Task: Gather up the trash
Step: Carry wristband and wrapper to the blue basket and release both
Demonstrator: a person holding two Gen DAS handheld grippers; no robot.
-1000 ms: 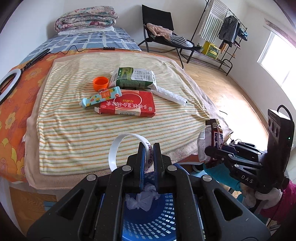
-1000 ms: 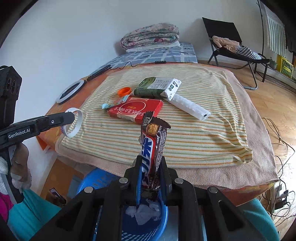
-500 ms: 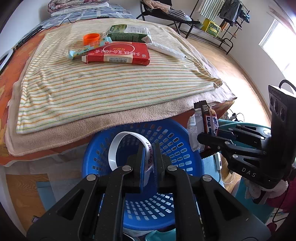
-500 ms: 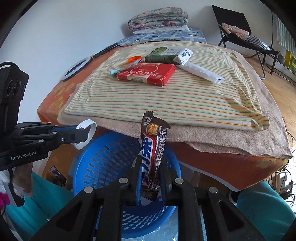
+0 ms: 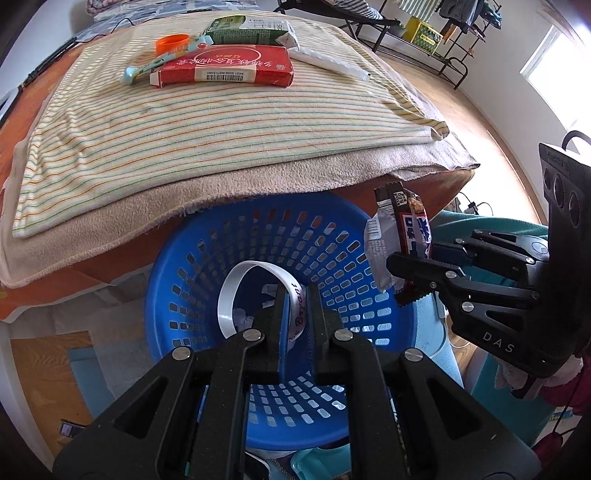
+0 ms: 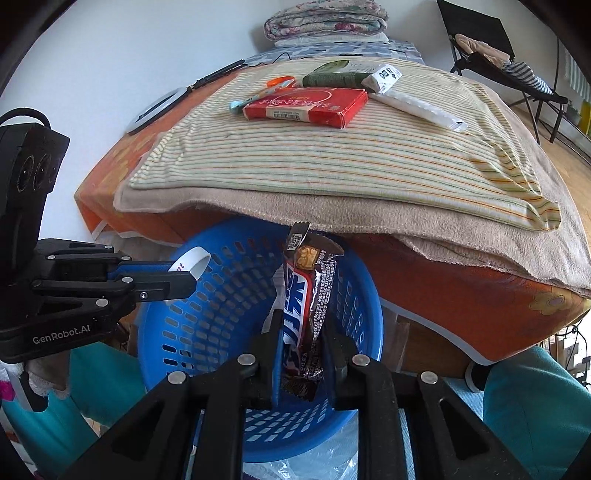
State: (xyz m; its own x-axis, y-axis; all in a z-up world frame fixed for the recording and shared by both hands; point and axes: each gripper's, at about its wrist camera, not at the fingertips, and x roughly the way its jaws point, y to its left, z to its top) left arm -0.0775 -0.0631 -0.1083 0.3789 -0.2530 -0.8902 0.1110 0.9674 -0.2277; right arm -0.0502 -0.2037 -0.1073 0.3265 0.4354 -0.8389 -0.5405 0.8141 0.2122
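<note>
Now left claw (image 5: 296,306) pinches white paper loop (image 5: 236,288); right claw (image 6: 302,343), loosening, holds crinkly wrapper (image 6: 308,295).

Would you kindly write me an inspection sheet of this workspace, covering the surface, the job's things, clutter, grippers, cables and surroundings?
Surface: striped cloth over a beige towel.
Job's things: blue basket below the front edge, crumpled paper inside; red box, green carton, orange cap, white wrapper and a small tube lie on the cloth.
Clutter: ring light at the far left.
Grippers: left gripper shut on a white tape ring over the basket; right gripper has just been opening, candy bar wrapper between its jaws.
Cables: black cable past the cloth.
Surroundings: folded quilts, folding chair, wood floor.
</note>
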